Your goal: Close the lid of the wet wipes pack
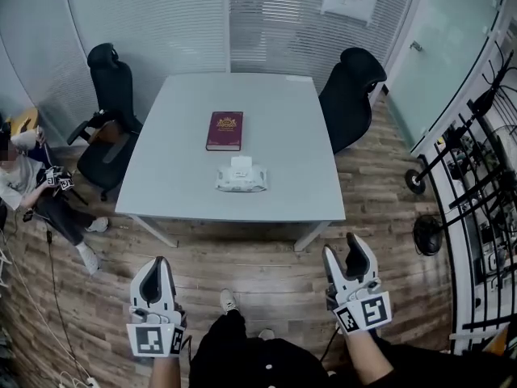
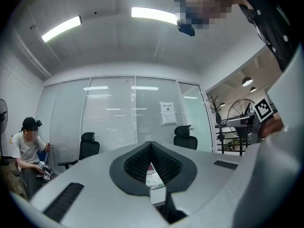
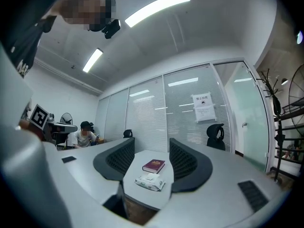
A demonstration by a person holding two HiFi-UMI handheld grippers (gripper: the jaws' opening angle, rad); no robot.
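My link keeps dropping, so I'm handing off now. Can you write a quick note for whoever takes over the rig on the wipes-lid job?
Left gripper: fingers together, empty, held short of the table.
Right gripper: fingers apart, empty, also short of the table.
The white soft wet wipes pack lies near the front edge of the pale grey rectangular table, just in front of a maroon hardcover book, not touching it.
Done: nothing. The pack's white lid flap looks raised.
Left: reach in and press the lid shut.

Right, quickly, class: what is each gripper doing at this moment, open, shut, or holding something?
Left gripper: shut, jaws meeting at the tips, holding nothing.
Right gripper: open, jaws apart, nothing between them.
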